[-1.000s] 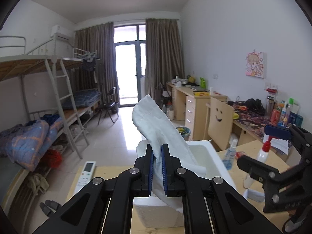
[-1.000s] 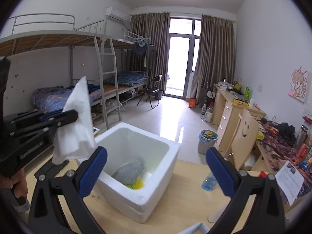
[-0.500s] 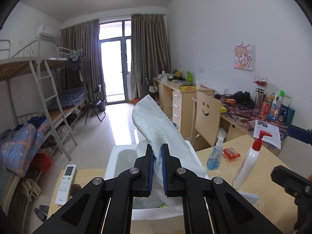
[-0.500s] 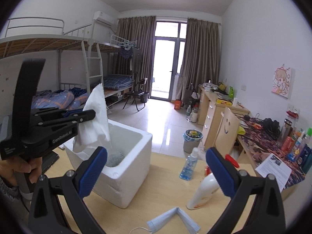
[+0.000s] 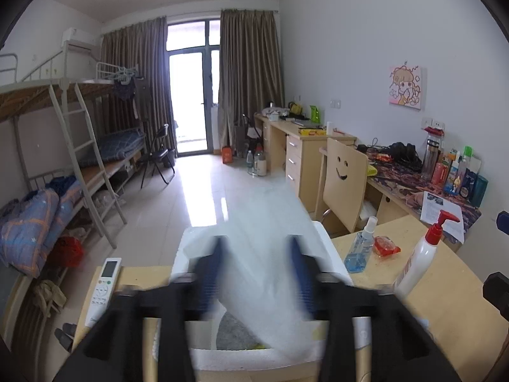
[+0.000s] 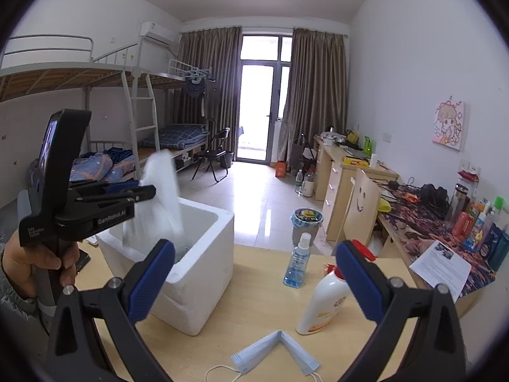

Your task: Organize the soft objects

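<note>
Two grippers in play. Left gripper [image 5: 256, 273] tipped down over white foam box [image 6: 203, 273], jaws just sprung apart, blurred; white cloth [image 5: 267, 270] loose between them, no pad pressing, lower end inside box. Hand [image 6: 35, 264] grips its handle, left of box. Grey cloth [image 5: 235, 334] on box floor. Right gripper [image 6: 251, 280] wide open, empty, above face mask [image 6: 276, 348] on table [image 6: 254, 312]; lotion bottle [image 6: 324, 299] beside.

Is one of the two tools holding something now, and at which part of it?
Nothing is held. The left tool has just been opening: the white cloth is between its jaws but free, above the foam box. The right tool is open and empty.
</note>
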A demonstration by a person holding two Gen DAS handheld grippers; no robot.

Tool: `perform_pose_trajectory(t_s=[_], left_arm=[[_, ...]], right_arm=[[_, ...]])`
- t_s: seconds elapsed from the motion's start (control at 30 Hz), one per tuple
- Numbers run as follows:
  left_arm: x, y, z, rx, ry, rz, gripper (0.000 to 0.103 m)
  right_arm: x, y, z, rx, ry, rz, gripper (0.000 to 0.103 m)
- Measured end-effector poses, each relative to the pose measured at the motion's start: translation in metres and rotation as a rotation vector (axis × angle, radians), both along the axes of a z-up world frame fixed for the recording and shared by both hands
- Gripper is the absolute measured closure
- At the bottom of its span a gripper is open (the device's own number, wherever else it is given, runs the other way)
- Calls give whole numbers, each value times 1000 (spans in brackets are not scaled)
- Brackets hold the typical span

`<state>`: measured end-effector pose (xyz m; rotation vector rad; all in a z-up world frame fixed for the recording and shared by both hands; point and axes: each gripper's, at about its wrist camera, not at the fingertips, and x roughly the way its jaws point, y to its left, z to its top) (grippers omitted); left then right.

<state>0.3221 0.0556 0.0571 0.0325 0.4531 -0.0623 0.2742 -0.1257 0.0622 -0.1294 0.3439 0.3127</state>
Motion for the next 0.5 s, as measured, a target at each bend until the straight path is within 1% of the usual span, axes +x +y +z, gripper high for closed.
perform_pose_trajectory(t_s=[0.03, 0.07, 0.13, 0.27, 0.5], left_arm=[[-3, 1, 2, 0, -20, 15, 25], [-5, 0, 3, 1, -32, 27, 18], [-8, -2, 6, 9, -48, 32, 12], [-14, -4, 11, 11, -75, 37, 4], [-37, -9, 23, 7, -108, 22, 1]], right_arm=[[-1, 0, 0, 1, -2, -1, 1], [-2, -1, 0, 2, -5, -4, 1], [-2, -2, 0, 2, -3, -7, 1], [-4, -3, 0, 3, -3, -10, 1], [-14, -6, 4, 5, -22, -9, 1]])
